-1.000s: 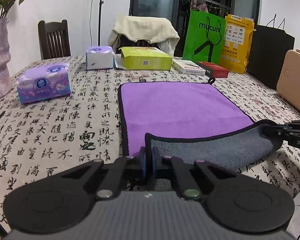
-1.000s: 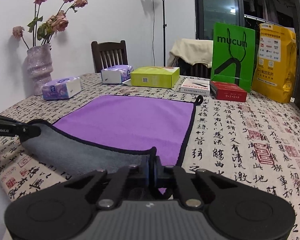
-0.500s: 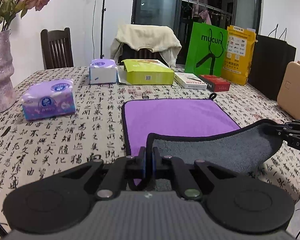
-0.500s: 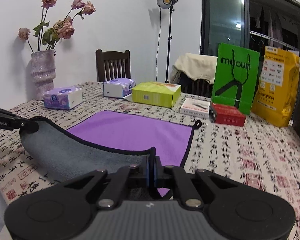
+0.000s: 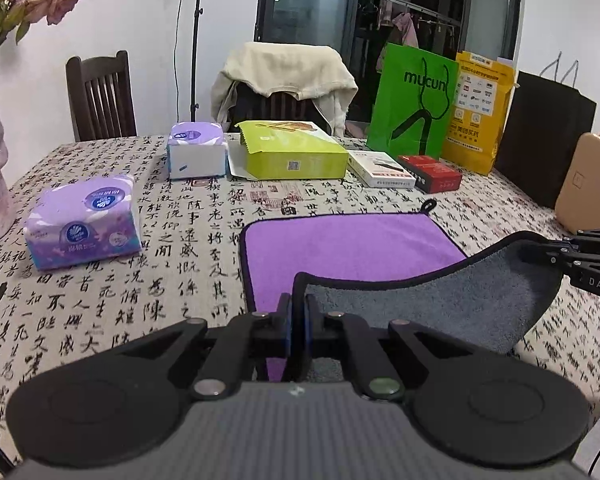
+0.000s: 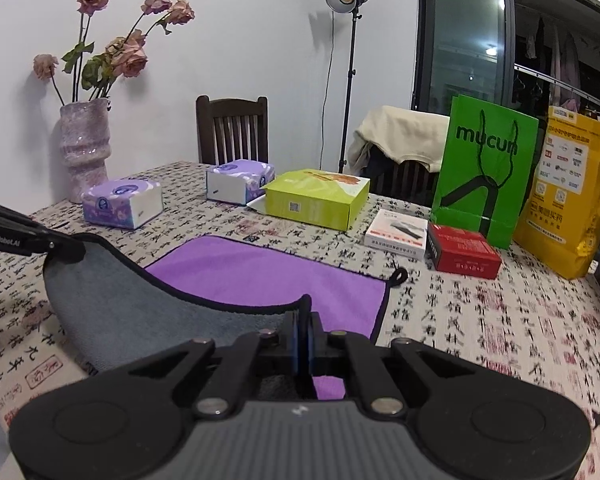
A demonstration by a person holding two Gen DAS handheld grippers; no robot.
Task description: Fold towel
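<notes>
A purple towel [image 5: 352, 248] with a grey underside and black trim lies on the patterned tablecloth [image 5: 180, 248]. My left gripper [image 5: 298, 312] is shut on its near left corner. My right gripper [image 6: 304, 320] is shut on its near right corner. Both corners are lifted, so the near edge hangs between them as a grey curved flap [image 5: 440, 296] over the purple part [image 6: 268, 276]. The right gripper shows at the right edge of the left wrist view [image 5: 540, 254]. The left gripper shows at the left edge of the right wrist view [image 6: 66, 250].
Two purple tissue packs [image 5: 84, 220] [image 5: 196, 156], a lime box [image 5: 288, 156], a white box [image 5: 380, 168] and a red box [image 5: 430, 172] line the far side. Green [image 5: 416, 104], yellow and black bags stand at the back right. A vase [image 6: 84, 148] stands far left.
Both grippers have lifted the near edge higher and carried it toward the far side. The grey flap now covers more of the purple towel.
</notes>
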